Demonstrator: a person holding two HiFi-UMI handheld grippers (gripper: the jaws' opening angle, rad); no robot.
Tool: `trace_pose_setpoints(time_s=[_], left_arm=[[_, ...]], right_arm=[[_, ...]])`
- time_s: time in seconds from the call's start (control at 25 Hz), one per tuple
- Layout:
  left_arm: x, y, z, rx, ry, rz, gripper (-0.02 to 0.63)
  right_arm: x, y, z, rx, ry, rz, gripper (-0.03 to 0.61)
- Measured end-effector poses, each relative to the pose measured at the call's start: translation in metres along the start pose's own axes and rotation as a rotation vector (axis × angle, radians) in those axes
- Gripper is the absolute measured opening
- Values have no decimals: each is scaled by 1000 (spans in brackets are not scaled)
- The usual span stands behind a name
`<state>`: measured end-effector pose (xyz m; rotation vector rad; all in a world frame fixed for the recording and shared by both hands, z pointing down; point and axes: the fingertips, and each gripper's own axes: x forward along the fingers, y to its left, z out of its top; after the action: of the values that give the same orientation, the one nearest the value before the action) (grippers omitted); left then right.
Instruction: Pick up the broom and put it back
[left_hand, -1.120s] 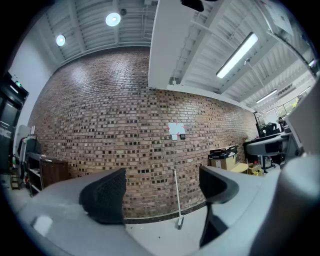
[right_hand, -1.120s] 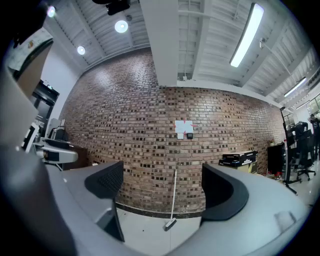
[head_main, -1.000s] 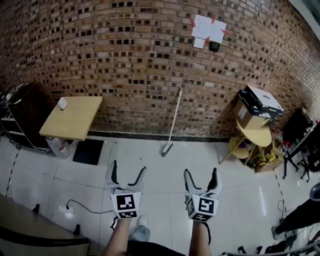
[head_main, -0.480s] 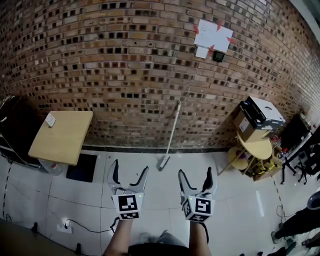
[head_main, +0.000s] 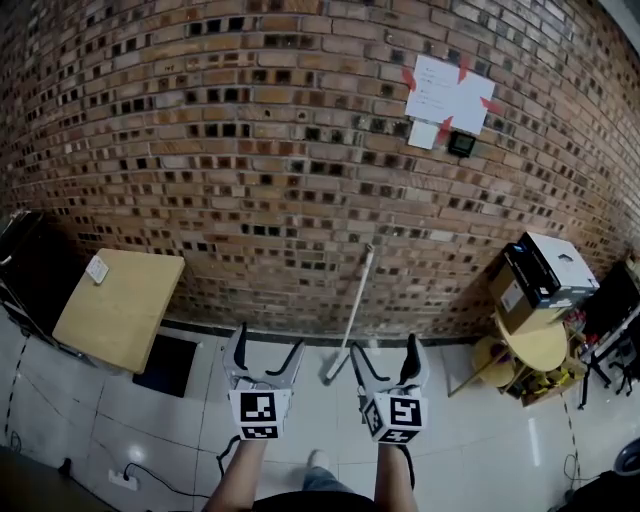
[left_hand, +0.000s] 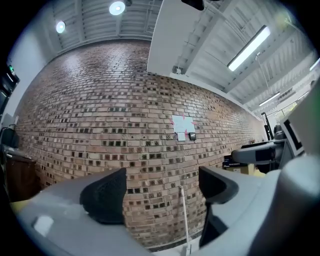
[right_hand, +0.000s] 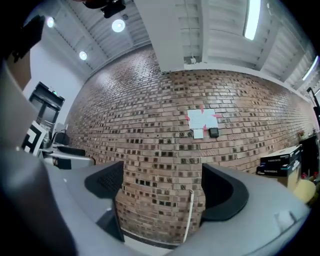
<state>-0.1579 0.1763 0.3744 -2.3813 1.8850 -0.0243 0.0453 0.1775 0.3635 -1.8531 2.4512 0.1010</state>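
A brick wall (head_main: 250, 150) fills most of the head view, meeting a floor (head_main: 180, 430) of pale glossy tiles along a dark skirting. The broom (head_main: 354, 310) leans tilted against this wall, its pale handle top touching the bricks and its head down on the tiles. The left tongs (head_main: 266, 345) and right tongs (head_main: 383, 350) hover side by side above the floor, well short of the broom, each with jaws standing apart; through each gap only the far wall and the broom show. White papers (head_main: 445, 95) are fixed high on the bricks with red tape, a small black box (head_main: 461, 144) just below them. A wooden desk (head_main: 115, 305) stands at the left beside a black mat (head_main: 168, 365); at the right a cardboard carton (head_main: 545, 275) sits on a round yellow table (head_main: 535, 348).
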Motion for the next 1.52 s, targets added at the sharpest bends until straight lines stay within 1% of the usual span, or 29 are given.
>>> trace_pose_setpoints(time_s=[0.12,0.24,0.36,0.44,0.52,0.6,0.76,0.84,0.92,0.96,1.04,1.12,1.2,1.24,1.36,1.52], left_arm=[[54,0,17,19,-19,24,457],[97,-3,21,28,-22,43,459],[133,-6,8,14,7,43,457],[152,-2,-7,29,52,43,457],[175,7,-18,35,72,36,457],[204,19,-24,24,66,27,457],[268,47,-31,12,27,-1,457],[301,61,-30,10,12,-30,457],[332,75,-24,26,-8,-65,456],[347,79,-21,36,-16,-87,439],[374,81,-17,35,-34,-146,440],[397,82,-14,6,-60,-202,440],[418,80,-17,-45,-72,-244,440],[428,75,-22,-53,-60,-271,440],[454,51,-37,-25,-12,-360,440],[476,17,-53,14,52,-463,440]], right_arm=[[55,-24,16,0,-38,41,488],[96,-44,16,-10,-49,72,488],[132,-61,-8,16,-3,95,488],[151,-64,-27,47,39,110,488],[173,-66,-39,59,58,115,488],[203,-69,-48,59,64,109,488],[275,-71,-59,34,59,101,488],[311,-69,-57,35,53,98,488],[344,-67,-48,42,36,90,488],[357,-67,-42,37,26,76,488],[378,-75,-35,18,12,35,488],[394,-82,-36,6,14,2,488],[405,-91,-45,4,33,-25,488],[409,-97,-51,6,45,-38,488],[418,-121,-64,19,70,-76,488],[421,-142,-82,65,119,-113,488]])
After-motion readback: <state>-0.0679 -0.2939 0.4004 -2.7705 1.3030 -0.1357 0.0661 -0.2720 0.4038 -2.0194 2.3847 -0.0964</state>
